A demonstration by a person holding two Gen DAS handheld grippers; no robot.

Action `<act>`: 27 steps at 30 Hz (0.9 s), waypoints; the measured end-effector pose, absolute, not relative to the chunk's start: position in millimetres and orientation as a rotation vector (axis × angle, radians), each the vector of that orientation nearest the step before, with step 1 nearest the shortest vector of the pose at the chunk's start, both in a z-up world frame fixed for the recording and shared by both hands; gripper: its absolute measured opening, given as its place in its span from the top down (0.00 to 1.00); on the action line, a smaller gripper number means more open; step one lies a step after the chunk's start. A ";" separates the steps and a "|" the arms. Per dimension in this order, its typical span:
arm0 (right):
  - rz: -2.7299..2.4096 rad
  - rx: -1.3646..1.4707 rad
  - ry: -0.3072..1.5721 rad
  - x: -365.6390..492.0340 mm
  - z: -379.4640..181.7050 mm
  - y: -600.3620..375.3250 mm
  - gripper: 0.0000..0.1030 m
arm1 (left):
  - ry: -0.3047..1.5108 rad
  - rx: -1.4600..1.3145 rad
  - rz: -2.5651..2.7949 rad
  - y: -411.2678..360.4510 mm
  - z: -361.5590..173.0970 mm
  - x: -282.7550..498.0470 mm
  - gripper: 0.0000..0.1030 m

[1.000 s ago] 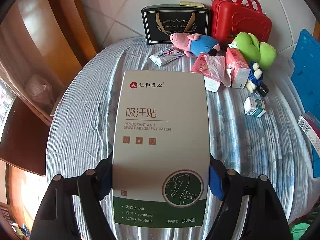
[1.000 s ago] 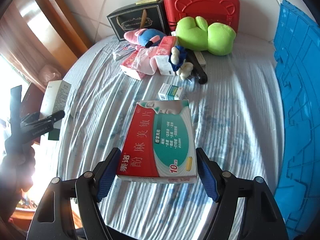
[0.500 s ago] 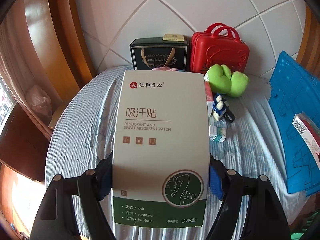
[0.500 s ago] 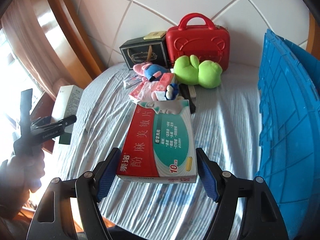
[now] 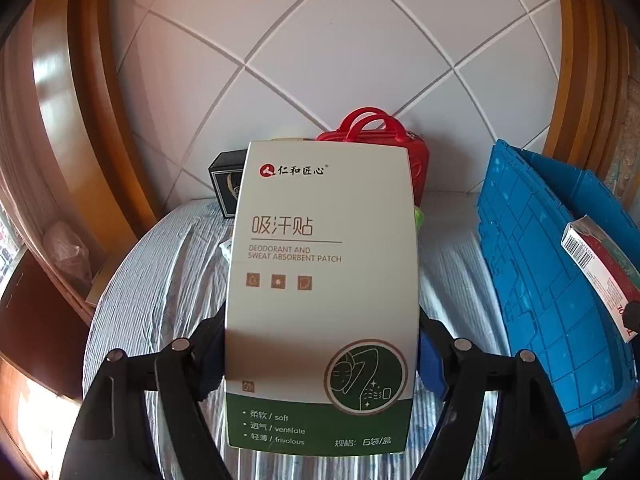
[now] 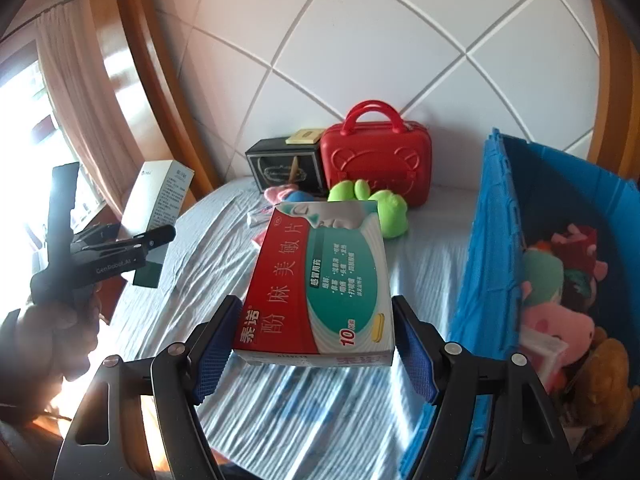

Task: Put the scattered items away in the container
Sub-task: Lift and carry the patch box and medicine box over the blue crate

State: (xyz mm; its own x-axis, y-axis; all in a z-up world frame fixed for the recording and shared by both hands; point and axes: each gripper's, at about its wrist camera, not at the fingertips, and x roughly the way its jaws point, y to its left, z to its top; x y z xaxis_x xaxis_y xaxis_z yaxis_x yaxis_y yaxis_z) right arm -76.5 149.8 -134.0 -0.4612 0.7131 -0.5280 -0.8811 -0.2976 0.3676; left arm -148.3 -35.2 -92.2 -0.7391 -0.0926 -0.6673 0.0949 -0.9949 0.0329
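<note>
Left gripper [image 5: 322, 354] pinching a tall white-and-green patch box [image 5: 322, 280] by its long sides, blue pads pressed flat against both edges, box upright and held clear above the striped bedsheet [image 5: 160, 280]. Right gripper [image 6: 314, 340] clamped the same way on a red-and-teal medicine box [image 6: 320, 284], lying face up between the pads and lifted off the sheet. Blue plastic crate [image 6: 492, 260] just to the right of the medicine box, open, already holding several plush toys [image 6: 560, 320] and a small white box. In the left wrist view, the same crate [image 5: 540, 280] at the right with the medicine box [image 5: 600, 272] showing in front of it. Seen from the right wrist camera, left gripper [image 6: 160, 236] at the left edge, gripped by a hand [image 6: 60, 328], carrying the patch box [image 6: 158, 200]. Still on the bed against the tiled wall: red case [image 6: 376, 164], black gift bag [image 6: 284, 168], green plush [image 6: 380, 208], pink-and-blue plush [image 6: 286, 194].
</note>
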 end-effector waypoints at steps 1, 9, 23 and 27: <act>1.915 -0.310 0.752 -68.5 -131.2 147.0 0.28 | 0.002 1.079 -2.851 -25.4 -88.2 -149.3 0.26; 1.858 -0.217 0.710 4.4 -125.6 122.9 0.28 | -0.046 1.045 -2.960 55.5 -64.0 -170.4 0.26; 1.695 -0.142 0.708 110.7 -149.8 92.1 0.28 | -0.221 1.070 -3.152 189.1 -45.2 -197.9 0.26; 1.633 -0.102 0.731 139.5 -159.7 81.3 0.28 | -0.280 1.090 -3.206 225.0 -41.8 -208.9 0.26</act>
State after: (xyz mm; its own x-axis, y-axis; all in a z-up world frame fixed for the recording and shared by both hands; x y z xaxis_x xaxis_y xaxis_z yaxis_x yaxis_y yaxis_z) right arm 139.5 81.3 -159.7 -0.2149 0.8608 -0.4613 -0.9176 -0.0162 0.3973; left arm -208.9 225.0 -41.8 -0.7648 0.1876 -0.6164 -0.2915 -0.9539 0.0713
